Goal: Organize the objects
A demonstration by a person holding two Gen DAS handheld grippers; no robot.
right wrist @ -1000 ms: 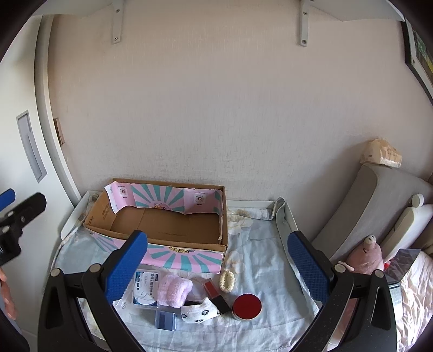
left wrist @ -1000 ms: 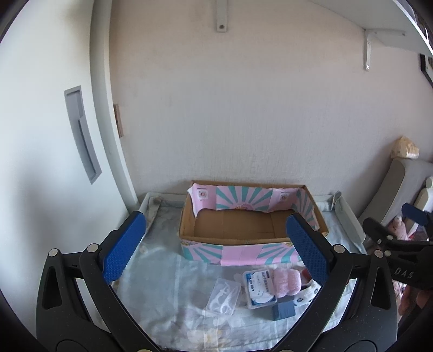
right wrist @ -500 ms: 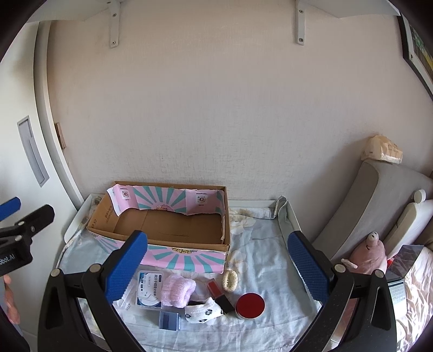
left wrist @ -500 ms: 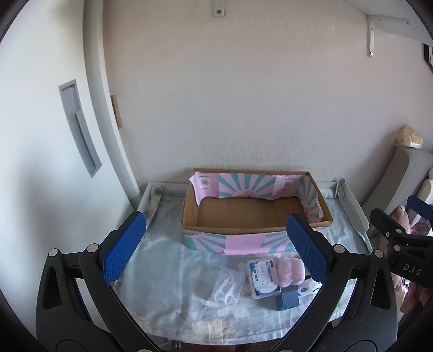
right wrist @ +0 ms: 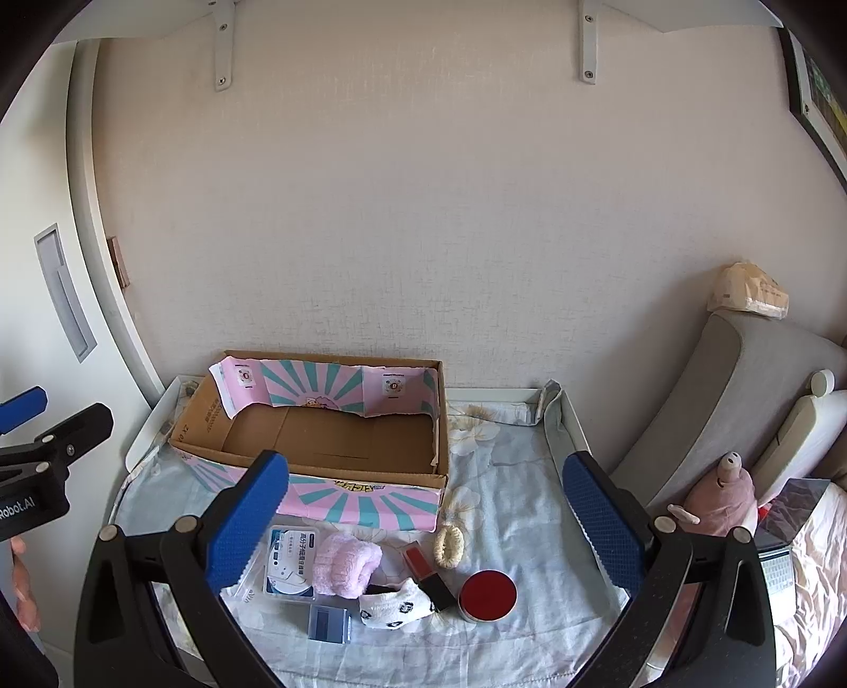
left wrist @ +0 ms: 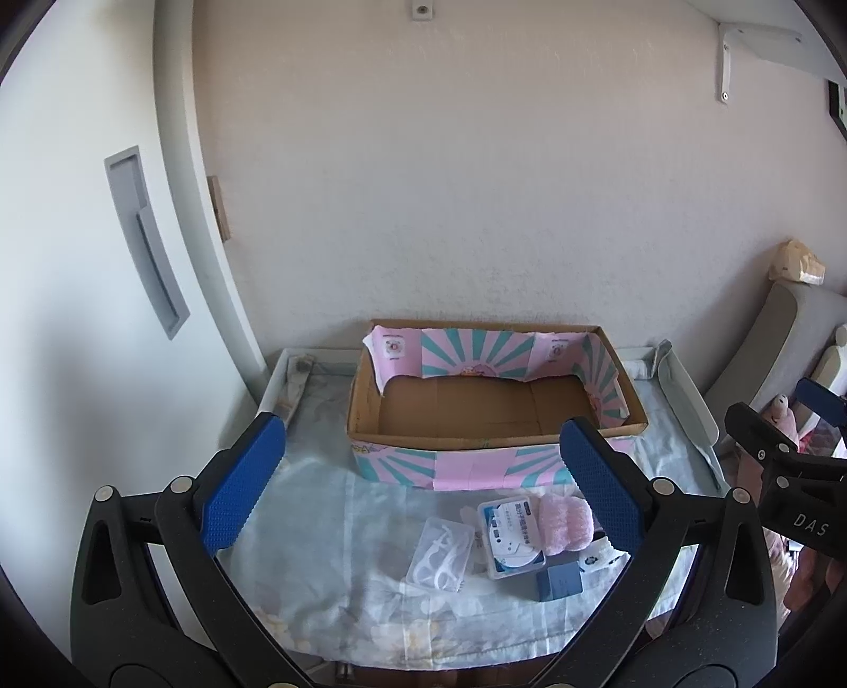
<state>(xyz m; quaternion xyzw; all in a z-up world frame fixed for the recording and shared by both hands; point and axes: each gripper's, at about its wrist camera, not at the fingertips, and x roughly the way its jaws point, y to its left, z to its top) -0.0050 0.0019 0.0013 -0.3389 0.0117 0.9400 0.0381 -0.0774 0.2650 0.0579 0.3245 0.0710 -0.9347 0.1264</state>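
An empty pink-and-teal cardboard box [left wrist: 497, 465] [right wrist: 365, 500] stands at the back of a cloth-covered table [left wrist: 328, 534] [right wrist: 519, 503]. In front of it lie a floss-pick case [left wrist: 439, 553], a white-blue pack [left wrist: 511, 532] [right wrist: 291, 561], a pink rolled cloth [left wrist: 564, 524] [right wrist: 347, 563], a small blue box [left wrist: 558, 582] [right wrist: 329, 624], a patterned sock [right wrist: 397, 608], a red-black block [right wrist: 429, 574], a red-lidded tin [right wrist: 487, 595] and a beige scrunchie [right wrist: 449, 545]. My left gripper [left wrist: 421, 487] and right gripper [right wrist: 423, 521] are both open and empty, held above the table's front.
A wall rises behind the table, with shelf brackets [right wrist: 585, 39] above. A door with a recessed handle [left wrist: 145, 243] is on the left. A grey cushion [right wrist: 725, 397], a pink plush toy [right wrist: 725, 497] and bedding are on the right.
Both grippers have drawn back and risen a little, so the table and box sit lower and farther in view. Nothing on the table has moved.
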